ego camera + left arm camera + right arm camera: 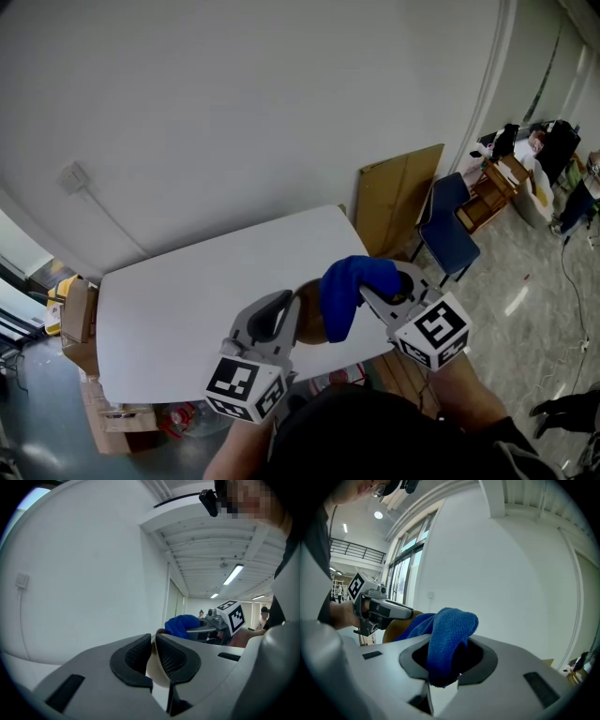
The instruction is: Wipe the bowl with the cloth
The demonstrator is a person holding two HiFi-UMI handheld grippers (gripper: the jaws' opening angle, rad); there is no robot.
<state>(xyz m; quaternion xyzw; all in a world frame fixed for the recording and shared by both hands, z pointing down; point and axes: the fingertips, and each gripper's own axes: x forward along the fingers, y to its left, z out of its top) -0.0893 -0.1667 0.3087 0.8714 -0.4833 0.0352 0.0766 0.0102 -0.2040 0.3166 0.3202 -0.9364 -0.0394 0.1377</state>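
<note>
cloth point(345, 289), soft and limp, hangs bunched, clamped in the right gripper point(446, 660); left gripper point(153, 657) pinches the stiff, probably breakable bowl point(157, 673) by its thin rim.

The left gripper point(153, 644) pinched the bowl point(157, 676) by its thin pale rim; just beyond, the right gripper point(196, 630) gripped a blue cloth point(180, 624).

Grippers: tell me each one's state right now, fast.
Left gripper: closed on the rim of the bowl.
Right gripper: closed on the blue cloth.
</note>
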